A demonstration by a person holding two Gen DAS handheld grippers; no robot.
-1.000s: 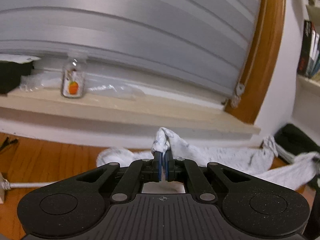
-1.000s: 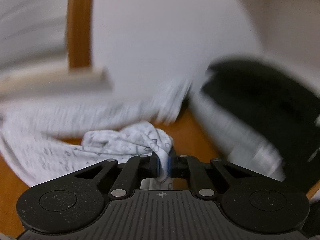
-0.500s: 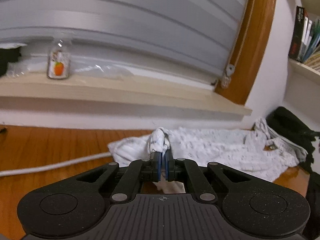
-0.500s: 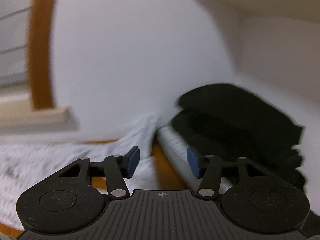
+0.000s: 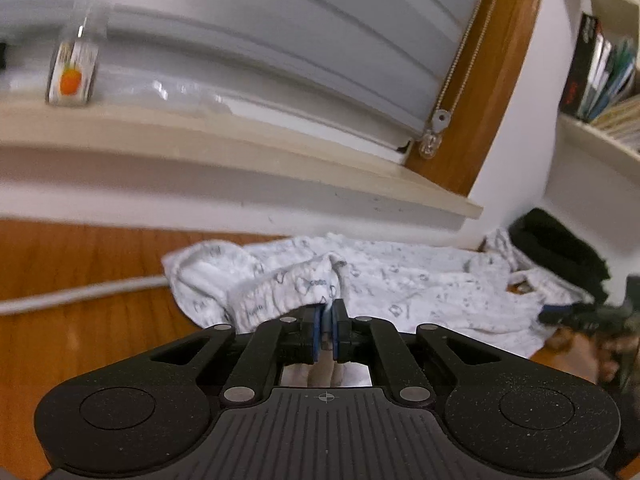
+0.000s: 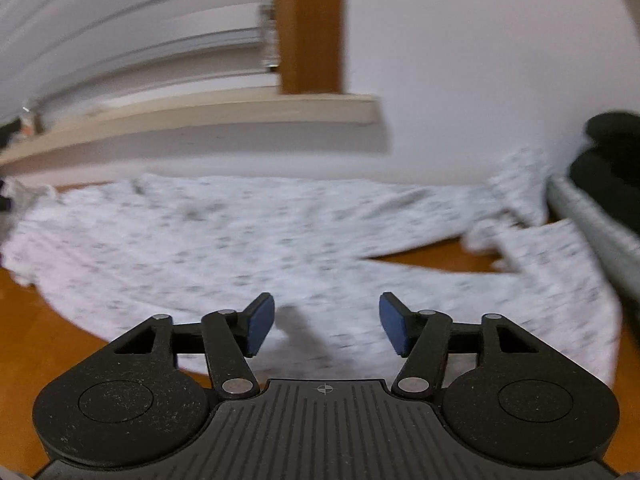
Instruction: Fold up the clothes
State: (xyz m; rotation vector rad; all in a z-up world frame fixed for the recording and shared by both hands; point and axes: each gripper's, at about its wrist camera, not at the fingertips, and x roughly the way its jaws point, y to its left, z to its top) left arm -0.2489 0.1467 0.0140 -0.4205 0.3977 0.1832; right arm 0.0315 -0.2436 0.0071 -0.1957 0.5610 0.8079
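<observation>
Your left gripper (image 5: 327, 326) is clenched on a bunched edge of the white patterned garment (image 5: 400, 292), right at the centre of the left wrist view. The rest of that garment lies spread across the wooden floor (image 5: 72, 280) below the window sill (image 5: 240, 148), running toward the right of the frame. Your right gripper (image 6: 327, 326) is spread wide, grasping nothing, hovering over the cloth at lower centre. Dark bundle (image 6: 612, 168) sits far right.

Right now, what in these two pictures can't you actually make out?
- White garment: print smeared by motion blur, right view.
- Cloth pinched by the left gripper: hidden between its pads.
- Bottle label: blurred, left view.
- Black pile: cut by the right view's edge.
</observation>
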